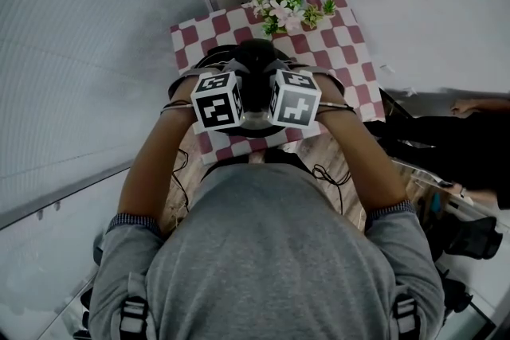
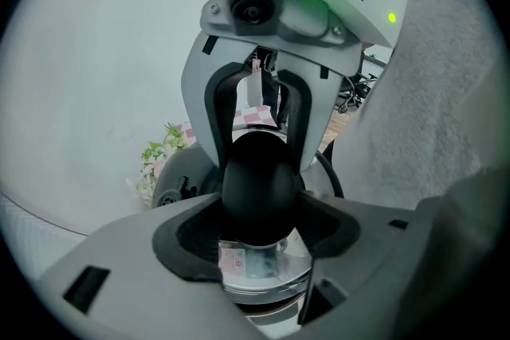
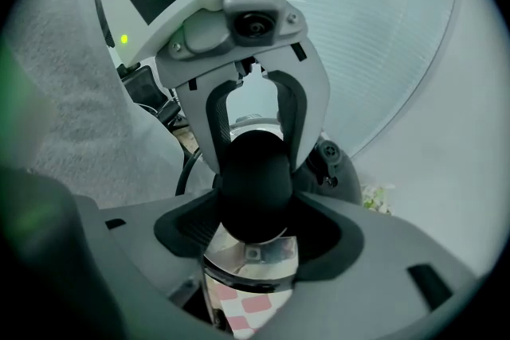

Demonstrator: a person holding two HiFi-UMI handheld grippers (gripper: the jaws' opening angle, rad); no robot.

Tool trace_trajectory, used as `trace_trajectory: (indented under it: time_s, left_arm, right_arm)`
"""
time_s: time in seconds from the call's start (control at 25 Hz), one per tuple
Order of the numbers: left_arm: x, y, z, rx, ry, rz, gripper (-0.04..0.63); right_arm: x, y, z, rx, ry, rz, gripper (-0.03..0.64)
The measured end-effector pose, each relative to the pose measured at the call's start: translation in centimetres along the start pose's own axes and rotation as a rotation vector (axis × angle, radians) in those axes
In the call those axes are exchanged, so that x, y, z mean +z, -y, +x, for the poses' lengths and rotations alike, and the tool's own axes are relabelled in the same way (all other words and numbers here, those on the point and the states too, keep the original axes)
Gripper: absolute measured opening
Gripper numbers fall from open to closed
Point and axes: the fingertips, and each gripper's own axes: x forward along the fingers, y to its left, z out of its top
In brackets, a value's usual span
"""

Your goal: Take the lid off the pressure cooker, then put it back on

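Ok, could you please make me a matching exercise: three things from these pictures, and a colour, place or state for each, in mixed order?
Things: 1 lid knob; 2 flowers; 3 tablecloth.
Descriptions: A red and white checks; B gripped by the left gripper and the right gripper; C at the cloth's far edge.
Pairs: 1-B; 2-C; 3-A.

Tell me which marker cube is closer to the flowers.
The right gripper's cube: it sits almost straight below the flowers, while the left gripper's cube is off to their left.
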Motion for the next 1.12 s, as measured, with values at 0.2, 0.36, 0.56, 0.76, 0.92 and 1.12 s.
trace_trajectory:
  time_s: [0.2,0.36,0.56,0.76,0.92,1.12]
  left_arm:
    - [-2.6,0.0,-0.8,-0.016,-0.013,0.030,0.301]
    - [-4.5,0.1,-1.2,-0.043,-0.017,0.057,0.301]
    - [-6.2,-0.1,-1.1,-0.077,-0.017,0.094,0.301]
    - [-7.6,-0.5,-0.7,-0.100,-0.023,0.134,0.301]
    - [-8.5,-0.7,-0.4,-0.121,-0.034,0.167,0.301]
    - [-9.0,-1.0,0.0,-0.136,-0.031,0.191,0.301]
  right_arm:
    - [2.4,-0.2,1.5,-0.016,0.018,0.056,0.291]
    - [3.9,-0.3,2.7,-0.024,0.023,0.091,0.291]
    - [4.6,-0.2,4.3,-0.034,0.009,0.157,0.291]
    - [5.3,0.1,5.3,-0.051,0.010,0.212,0.291]
    - [5.7,0.2,6.2,-0.067,0.010,0.248,0.291]
    - [5.7,0.6,6.8,-0.088,0.007,0.280,0.291]
